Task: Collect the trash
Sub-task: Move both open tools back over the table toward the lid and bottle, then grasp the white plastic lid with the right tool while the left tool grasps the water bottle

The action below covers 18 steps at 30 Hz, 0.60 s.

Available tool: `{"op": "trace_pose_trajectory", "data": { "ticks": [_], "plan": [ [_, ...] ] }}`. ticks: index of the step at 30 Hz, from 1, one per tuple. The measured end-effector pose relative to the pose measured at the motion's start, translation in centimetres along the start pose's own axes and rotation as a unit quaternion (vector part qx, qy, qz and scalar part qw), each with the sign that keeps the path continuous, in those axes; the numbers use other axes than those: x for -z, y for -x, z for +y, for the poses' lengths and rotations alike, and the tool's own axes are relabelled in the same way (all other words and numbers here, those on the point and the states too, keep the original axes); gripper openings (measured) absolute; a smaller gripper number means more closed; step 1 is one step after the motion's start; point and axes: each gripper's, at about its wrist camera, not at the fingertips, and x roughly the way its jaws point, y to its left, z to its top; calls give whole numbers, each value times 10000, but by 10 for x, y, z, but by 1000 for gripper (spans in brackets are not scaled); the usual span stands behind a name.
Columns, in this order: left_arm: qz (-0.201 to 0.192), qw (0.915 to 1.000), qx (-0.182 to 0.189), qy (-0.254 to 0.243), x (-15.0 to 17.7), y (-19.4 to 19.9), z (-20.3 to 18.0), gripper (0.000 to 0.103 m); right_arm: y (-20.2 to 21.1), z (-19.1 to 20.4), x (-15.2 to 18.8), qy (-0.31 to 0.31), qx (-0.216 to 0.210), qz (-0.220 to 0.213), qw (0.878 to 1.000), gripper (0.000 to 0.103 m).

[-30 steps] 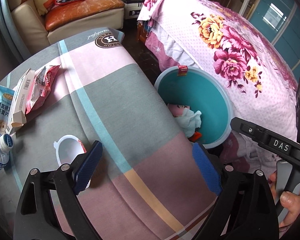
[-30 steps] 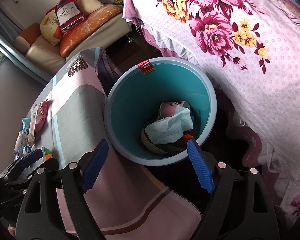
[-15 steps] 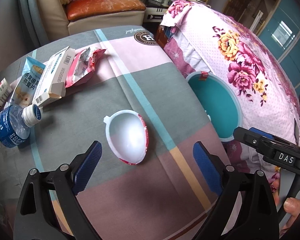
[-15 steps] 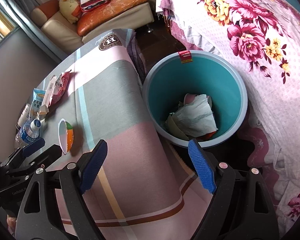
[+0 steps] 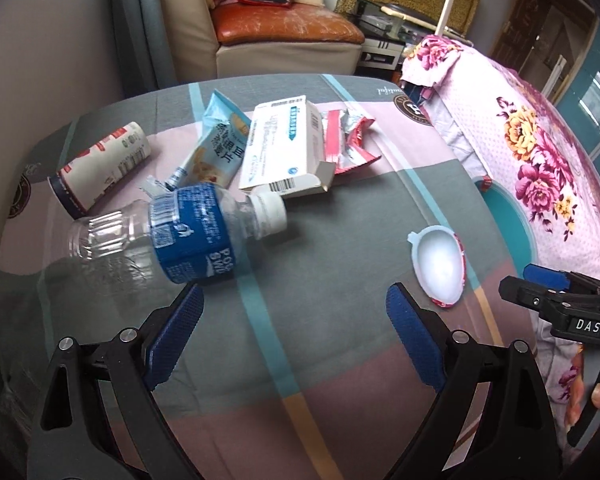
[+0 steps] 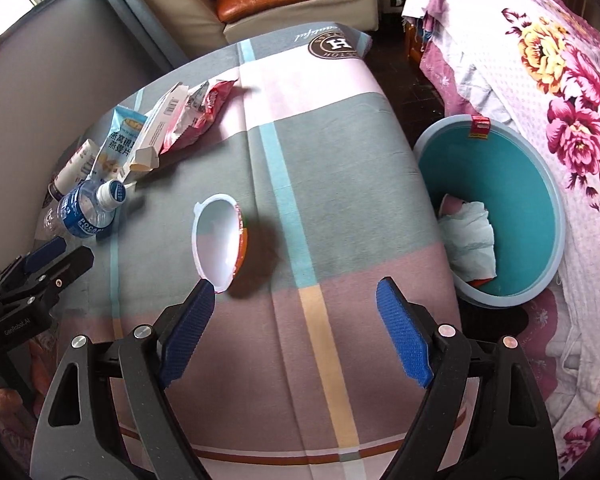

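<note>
Trash lies on a table with a plaid cloth (image 5: 340, 208). A clear bottle with a blue label (image 5: 180, 236) lies just ahead of my open, empty left gripper (image 5: 292, 336). Behind it lie a paper cup (image 5: 100, 168), a blue snack bag (image 5: 216, 148), a white carton (image 5: 284, 148) and a red wrapper (image 5: 348, 140). A white plastic bowl (image 6: 220, 240) lies on its side close ahead of the left finger of my open, empty right gripper (image 6: 296, 332). The teal bin (image 6: 496, 208) stands on the floor to the right and holds crumpled paper.
A bed with a pink floral cover (image 6: 560, 80) lies beyond the bin. A sofa with an orange cushion (image 5: 284, 32) stands behind the table. A grey wall (image 6: 40, 100) runs along the table's left side.
Both grippers have swung left, away from the bin and over the table. The bottle and the rest of the trash have come close ahead of the left gripper; the bowl now lies before the right one.
</note>
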Motion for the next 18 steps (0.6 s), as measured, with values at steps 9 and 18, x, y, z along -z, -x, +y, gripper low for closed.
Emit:
{"op": "trace_pose_trajectory", "data": {
  "ticks": [9, 18],
  "plan": [
    [-312, 9987, -380, -133, -28, 14, 74, 93, -20, 44, -9, 417, 103, 182, 9989, 79],
    [-285, 9981, -402, 381, -48, -1, 131, 94, -45, 65, -22, 639, 377, 207, 9970, 79]
  ]
}}
